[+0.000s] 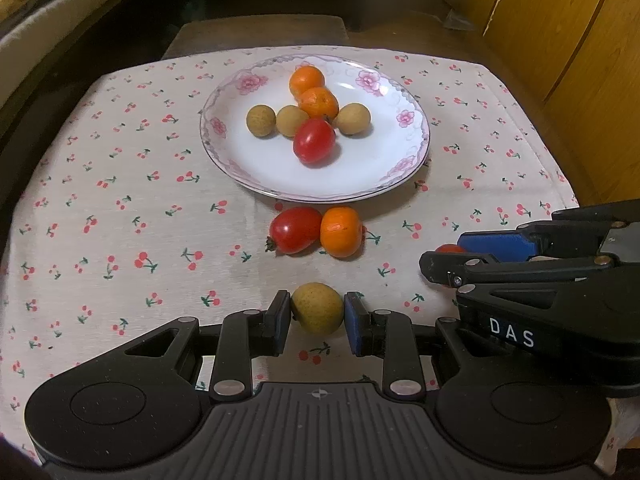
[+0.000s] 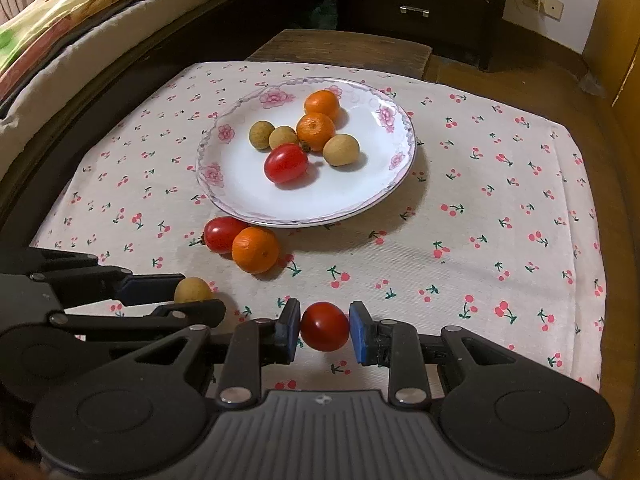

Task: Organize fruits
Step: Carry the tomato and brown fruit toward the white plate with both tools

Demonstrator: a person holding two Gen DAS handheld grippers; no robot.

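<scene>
My left gripper [image 1: 317, 312] is shut on a tan longan [image 1: 317, 307], near the cloth's front edge; the longan also shows in the right wrist view [image 2: 192, 290]. My right gripper [image 2: 325, 326] is shut on a red cherry tomato [image 2: 325, 326], to the right of the left one [image 1: 448, 254]. A white floral plate [image 1: 256, 160] holds two oranges [image 1: 318, 102], three longans [image 1: 261, 120] and a tomato [image 1: 314, 141]. A loose tomato [image 1: 295, 229] and orange [image 1: 341, 231] touch each other on the cloth just before the plate.
A cherry-print cloth [image 1: 120, 220] covers a small table. A bed [image 2: 60, 20] runs along the left, a dark drawer unit [image 2: 416, 8] stands behind, and a wooden cabinet [image 1: 580, 40] is on the right.
</scene>
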